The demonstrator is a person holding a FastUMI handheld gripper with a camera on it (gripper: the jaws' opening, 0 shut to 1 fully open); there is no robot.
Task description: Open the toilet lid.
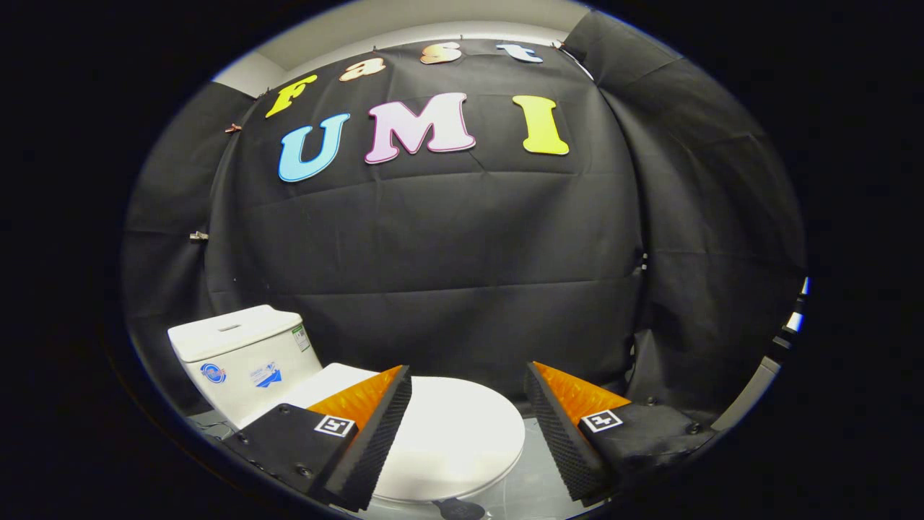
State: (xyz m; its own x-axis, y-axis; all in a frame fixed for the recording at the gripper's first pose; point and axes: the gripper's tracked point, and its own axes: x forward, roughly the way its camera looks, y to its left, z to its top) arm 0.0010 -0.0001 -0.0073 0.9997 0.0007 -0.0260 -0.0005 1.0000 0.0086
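Observation:
A white toilet stands on the floor below and ahead of me. Its lid (455,433) lies flat and shut over the bowl, and the white cistern (242,350) rises behind it, to the left of the fingers. My gripper (468,379) hangs above the lid with its fingers wide apart and nothing between them. The left finger (375,426) covers the lid's left part. The right finger (559,426) stands just past the lid's rounded front rim. I cannot tell how high above the lid the fingers are.
Black cloth (447,274) walls the booth behind and to both sides of the toilet. A pale glossy floor (538,469) shows between the lid and the right finger. A small dark object (458,509) lies on the floor near the bowl's front.

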